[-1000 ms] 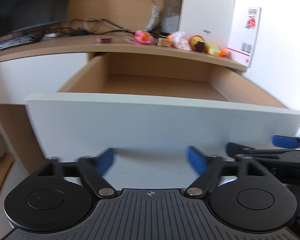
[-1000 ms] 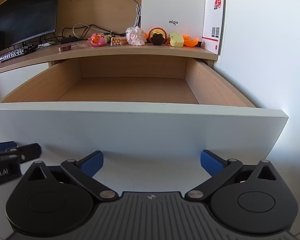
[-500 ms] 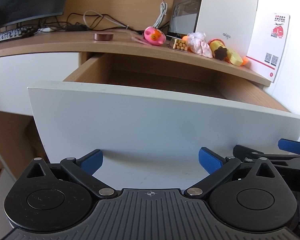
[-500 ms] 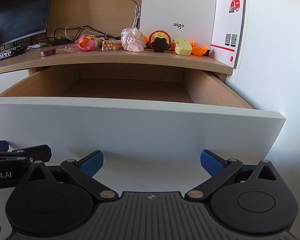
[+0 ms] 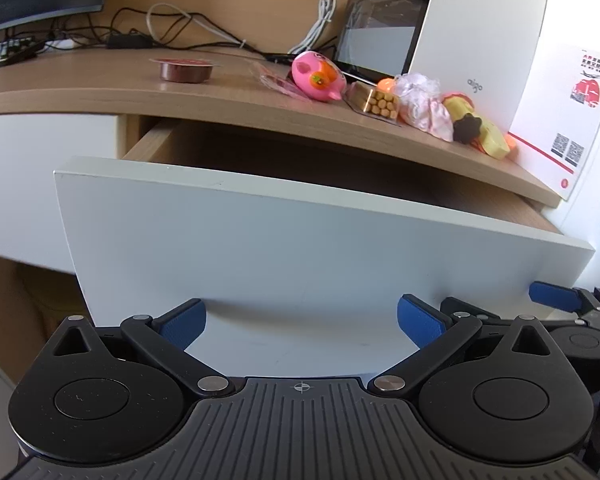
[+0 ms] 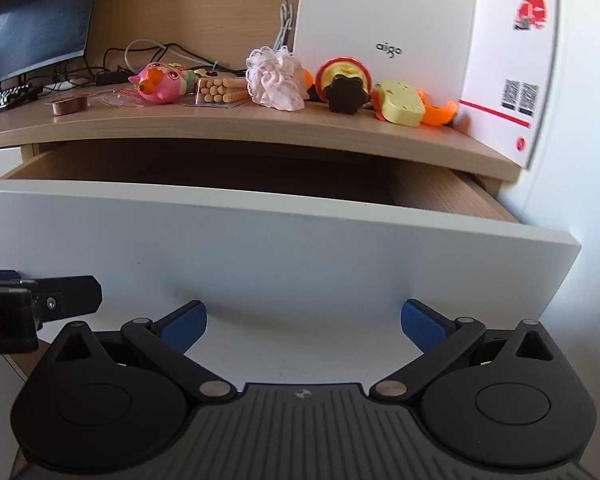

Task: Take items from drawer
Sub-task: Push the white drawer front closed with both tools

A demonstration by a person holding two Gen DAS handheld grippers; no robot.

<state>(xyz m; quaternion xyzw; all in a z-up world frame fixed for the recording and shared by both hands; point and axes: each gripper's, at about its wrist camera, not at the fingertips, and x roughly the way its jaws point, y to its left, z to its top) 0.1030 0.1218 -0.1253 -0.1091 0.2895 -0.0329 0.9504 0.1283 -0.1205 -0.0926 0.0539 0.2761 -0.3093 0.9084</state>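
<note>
Two grippers sit side by side right in front of the white front of the pulled-out drawer point(image 5: 300, 248): the left gripper point(image 5: 301, 322) has its jaws spread wide with nothing between them, and the right gripper point(image 6: 303, 323) is gaping empty too. Up on the counter point(image 6: 220, 124), going left to right, there's a small brown cup point(image 6: 70, 105), a pink pig toy point(image 6: 162, 82), a pack of biscuit sticks point(image 6: 220, 90), a frilly pink-and-white cloth point(image 6: 276, 80), a yellow toy with a dark flower point(image 6: 344, 86) and a pale yellow block point(image 6: 400, 104). From this low angle I can't see the drawer's floor.

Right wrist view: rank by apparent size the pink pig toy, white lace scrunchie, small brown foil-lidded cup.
1-2. pink pig toy and white lace scrunchie, too alike to split.
3. small brown foil-lidded cup.
</note>
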